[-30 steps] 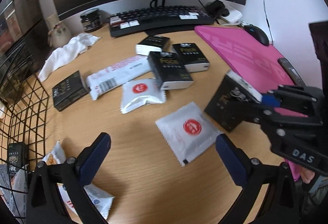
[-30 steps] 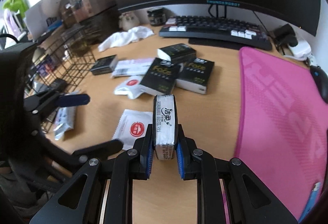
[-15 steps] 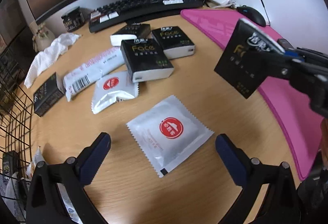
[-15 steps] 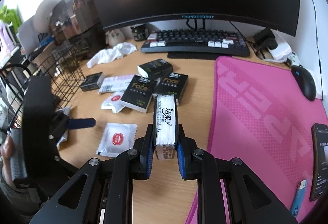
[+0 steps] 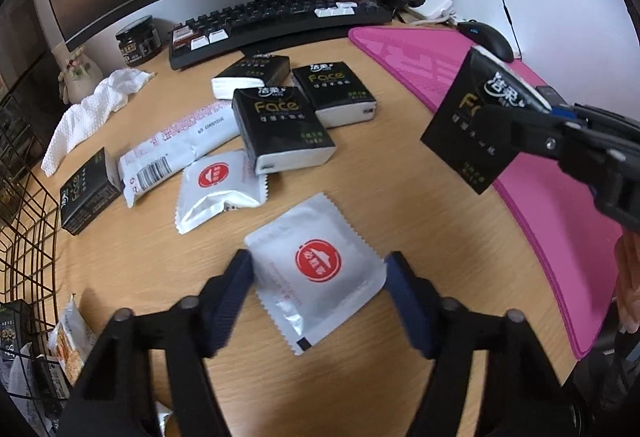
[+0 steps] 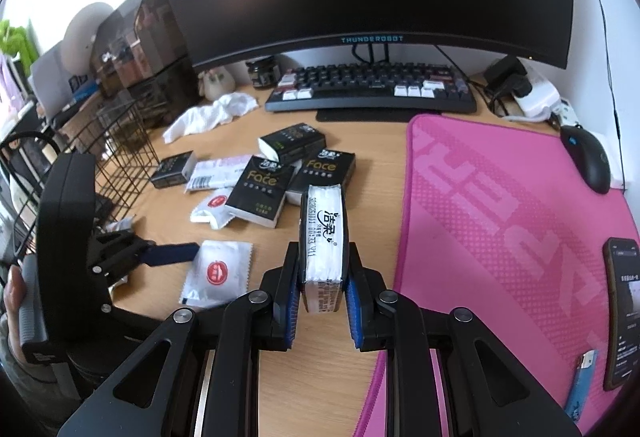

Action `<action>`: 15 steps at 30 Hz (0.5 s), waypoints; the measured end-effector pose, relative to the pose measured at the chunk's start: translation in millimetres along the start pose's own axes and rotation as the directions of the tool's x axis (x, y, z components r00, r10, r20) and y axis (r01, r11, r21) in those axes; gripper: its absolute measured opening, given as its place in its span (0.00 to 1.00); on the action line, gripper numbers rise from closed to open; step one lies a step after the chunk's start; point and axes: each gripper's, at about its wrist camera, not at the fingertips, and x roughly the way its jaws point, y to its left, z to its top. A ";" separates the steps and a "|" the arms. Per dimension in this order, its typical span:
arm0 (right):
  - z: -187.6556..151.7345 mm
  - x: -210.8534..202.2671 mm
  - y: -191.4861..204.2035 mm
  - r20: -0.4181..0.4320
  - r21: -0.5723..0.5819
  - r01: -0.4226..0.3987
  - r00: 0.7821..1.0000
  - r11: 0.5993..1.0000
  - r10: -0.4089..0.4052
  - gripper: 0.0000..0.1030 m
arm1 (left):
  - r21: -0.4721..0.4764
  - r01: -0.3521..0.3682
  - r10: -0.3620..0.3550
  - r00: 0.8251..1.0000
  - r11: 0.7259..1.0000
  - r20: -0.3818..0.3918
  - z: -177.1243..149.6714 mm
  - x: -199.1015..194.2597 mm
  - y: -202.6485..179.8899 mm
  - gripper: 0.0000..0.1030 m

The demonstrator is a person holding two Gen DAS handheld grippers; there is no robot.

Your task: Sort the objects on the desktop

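My left gripper [image 5: 318,273] is open, its two blue pads on either side of a white wet-wipe sachet [image 5: 316,269] with a red round logo, lying flat on the wooden desk. My right gripper [image 6: 323,287] is shut on a black tissue pack [image 6: 325,233] and holds it upright in the air above the desk; that pack also shows in the left wrist view [image 5: 476,121] at the right. More black tissue packs [image 5: 280,129] and a second white sachet [image 5: 218,189] lie in the desk's middle.
A black wire basket [image 5: 20,237] stands at the left edge with packets inside. A pink mouse mat [image 6: 500,217] covers the right side, with a mouse [image 6: 588,157], a phone [image 6: 622,313] and a lighter [image 6: 580,389]. Keyboard [image 6: 372,89] and monitor stand behind.
My left gripper has moved forward and down, and its pads have closed in around the near sachet. My right gripper has lifted the tissue pack higher and back.
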 end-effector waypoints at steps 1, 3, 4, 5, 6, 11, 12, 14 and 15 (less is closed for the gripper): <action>0.0 -0.1 0.4 0.000 -0.001 -0.002 1.000 1.000 0.002 0.20 | 0.002 0.002 -0.002 1.000 1.000 0.001 -0.2 -0.1 0.7 0.69; -0.1 -0.5 1.2 0.001 -0.002 -0.004 1.000 1.000 0.004 0.20 | -0.002 0.003 -0.003 1.000 1.000 -0.003 -1.0 -1.3 2.7 0.66; -0.2 -0.8 1.4 0.003 -0.003 -0.004 1.000 1.000 0.004 0.20 | -0.008 0.004 -0.004 1.000 1.000 -0.001 -1.3 -3.1 4.2 0.52; -0.1 -1.0 1.4 0.004 -0.002 -0.003 1.000 1.000 0.003 0.20 | -0.014 -0.002 0.003 1.000 1.000 0.007 -1.3 -5.9 5.6 0.42; 0.0 -0.9 1.3 0.005 0.000 -0.002 1.000 1.000 0.002 0.20 | -0.018 -0.018 0.018 1.000 1.000 0.010 -1.1 -8.3 7.3 0.27; -0.1 -0.8 1.5 0.006 -0.001 -0.007 1.000 1.000 0.007 0.20 | -0.012 -0.014 0.014 1.000 1.000 0.004 -0.8 -10.4 11.1 0.23; -0.1 -0.4 1.7 0.004 -0.002 -0.008 1.000 1.000 0.008 0.20 | -0.006 -0.014 0.014 1.000 1.000 0.001 -0.8 -10.3 10.3 0.23; -0.1 0.1 1.8 0.003 -0.002 -0.008 1.000 1.000 0.008 0.20 | -0.003 -0.017 0.017 1.000 1.000 0.007 -0.6 -12.6 8.8 0.22; -0.1 0.1 1.6 0.003 -0.001 -0.007 1.000 1.000 0.007 0.20 | -0.006 -0.016 0.016 1.000 1.000 0.007 -0.4 -13.7 8.3 0.22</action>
